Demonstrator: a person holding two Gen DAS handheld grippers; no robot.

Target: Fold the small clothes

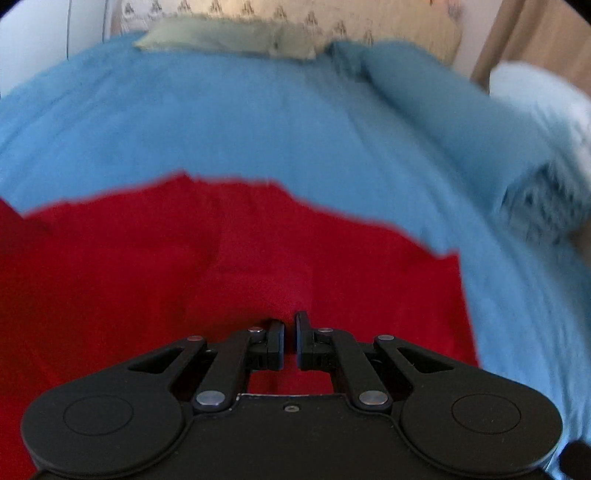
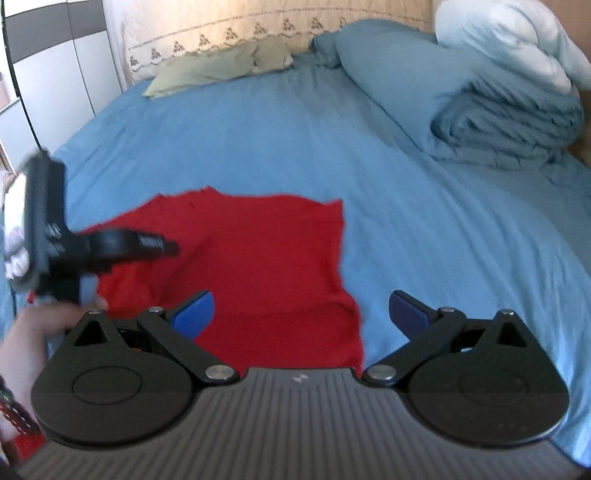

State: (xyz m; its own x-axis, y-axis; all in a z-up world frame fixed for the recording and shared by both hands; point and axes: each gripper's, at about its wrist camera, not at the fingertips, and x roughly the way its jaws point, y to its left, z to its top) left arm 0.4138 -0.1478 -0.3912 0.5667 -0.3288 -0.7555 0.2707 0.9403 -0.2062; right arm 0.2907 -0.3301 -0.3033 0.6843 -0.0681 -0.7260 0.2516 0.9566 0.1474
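A red garment (image 1: 258, 251) lies spread on the blue bed sheet (image 1: 240, 122); it also shows in the right wrist view (image 2: 258, 258). My left gripper (image 1: 290, 332) is right over the garment with its jaws nearly closed, a narrow gap between them; red cloth bunches up at the fingertips, but no cloth shows between them. My right gripper (image 2: 301, 314) is wide open above the garment's near right edge and holds nothing. The left gripper's body and the hand holding it (image 2: 74, 251) show at the left of the right wrist view.
A green-grey pillow (image 2: 218, 66) lies at the far side of the bed by a beige quilted headboard (image 2: 240, 26). A blue pillow and a folded blue duvet (image 2: 509, 122) sit at the right, with a white duvet (image 2: 517, 40) on top. White wardrobe doors (image 2: 55, 74) stand at the left.
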